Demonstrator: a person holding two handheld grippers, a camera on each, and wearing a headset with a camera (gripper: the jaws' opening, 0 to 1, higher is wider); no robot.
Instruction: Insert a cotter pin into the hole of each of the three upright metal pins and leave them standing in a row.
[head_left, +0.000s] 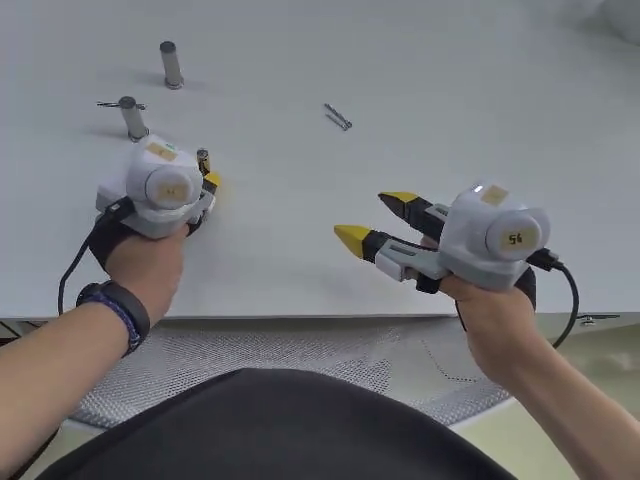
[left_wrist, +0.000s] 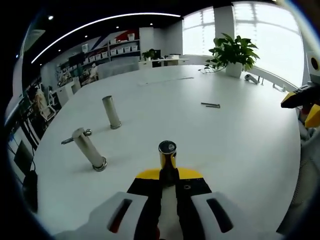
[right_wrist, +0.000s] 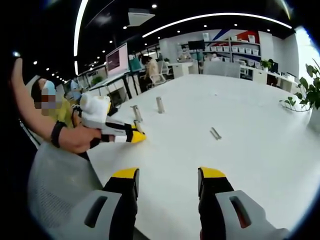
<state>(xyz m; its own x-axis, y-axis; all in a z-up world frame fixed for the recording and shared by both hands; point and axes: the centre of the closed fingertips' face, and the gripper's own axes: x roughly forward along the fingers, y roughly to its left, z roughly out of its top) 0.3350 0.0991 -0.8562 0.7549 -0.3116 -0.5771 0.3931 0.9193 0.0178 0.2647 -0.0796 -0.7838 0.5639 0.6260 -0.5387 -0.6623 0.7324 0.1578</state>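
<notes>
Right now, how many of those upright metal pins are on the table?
3. The far pin stands alone; the middle pin has a cotter pin through it; the nearest pin is gripped by the left gripper.

Open tabletop (head_left: 460, 90) is lying between the right gripper (head_left: 362, 215) and the loose cotter pin (head_left: 338, 118). Beyond the left gripper (head_left: 208, 183) and its held pin (head_left: 203, 160), a near pin (head_left: 133, 118) and far pin (head_left: 171, 64) are standing.

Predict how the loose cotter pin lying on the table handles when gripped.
The cotter pin looks thin and small, so it is probably light and apt to skid on the smooth white table if nudged. It lies flat, so jaws likely get little to bite.
</notes>
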